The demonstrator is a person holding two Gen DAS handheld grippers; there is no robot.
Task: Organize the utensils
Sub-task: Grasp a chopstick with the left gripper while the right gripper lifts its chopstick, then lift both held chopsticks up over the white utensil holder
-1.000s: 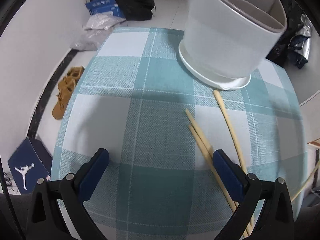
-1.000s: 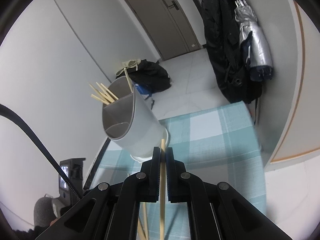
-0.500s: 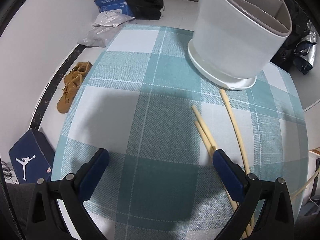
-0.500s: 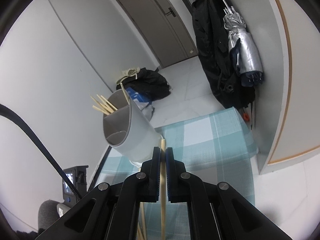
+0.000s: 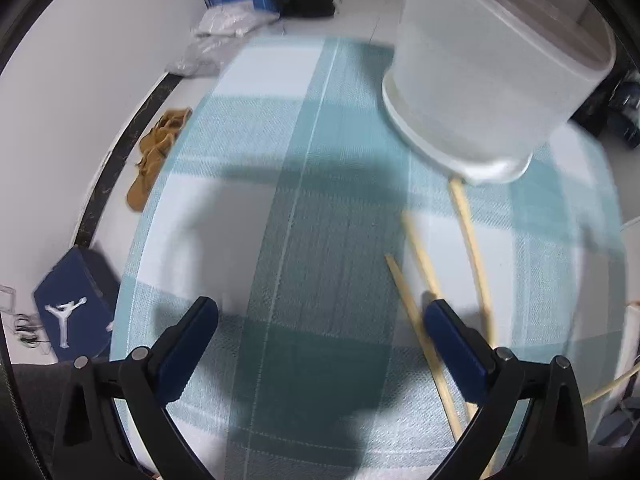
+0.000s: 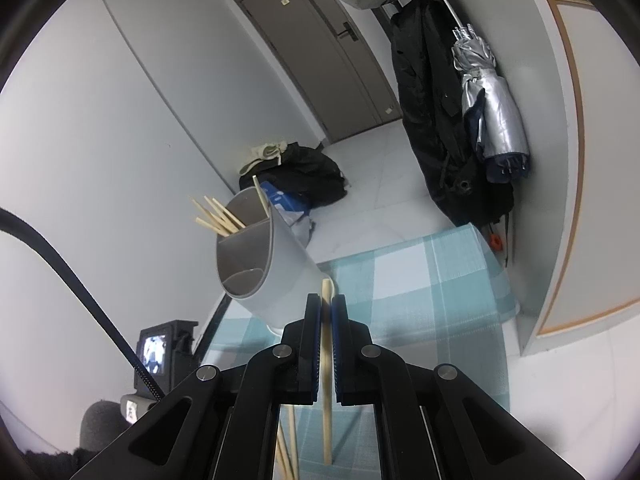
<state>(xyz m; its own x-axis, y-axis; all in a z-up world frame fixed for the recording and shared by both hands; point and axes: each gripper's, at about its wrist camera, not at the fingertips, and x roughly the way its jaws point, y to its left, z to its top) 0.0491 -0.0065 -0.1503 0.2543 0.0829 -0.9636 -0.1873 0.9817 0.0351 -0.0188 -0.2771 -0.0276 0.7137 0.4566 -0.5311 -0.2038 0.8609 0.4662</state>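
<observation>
A white utensil holder (image 5: 492, 68) with grey inner compartments stands at the far right of the checked tablecloth (image 5: 312, 200). Three wooden chopsticks (image 5: 424, 264) lie on the cloth before it, beside my left gripper's right finger. My left gripper (image 5: 320, 328) is open and empty, low over the cloth. In the right wrist view my right gripper (image 6: 327, 308) is shut on a single chopstick (image 6: 327, 360), held up above the table near the holder (image 6: 260, 264). Several chopsticks (image 6: 218, 216) stand in the holder's far compartment; its near compartment looks empty.
The table's left edge drops to the floor with brown shoes (image 5: 154, 156), a blue shoebox (image 5: 72, 316) and bags (image 5: 240, 4). A black coat and a silver umbrella (image 6: 492, 108) hang on the wall beyond the table's far right corner.
My left gripper shifted over the cloth, so the holder and loose chopsticks sit differently in view, with motion blur. My right gripper rose and tilted with its chopstick.
</observation>
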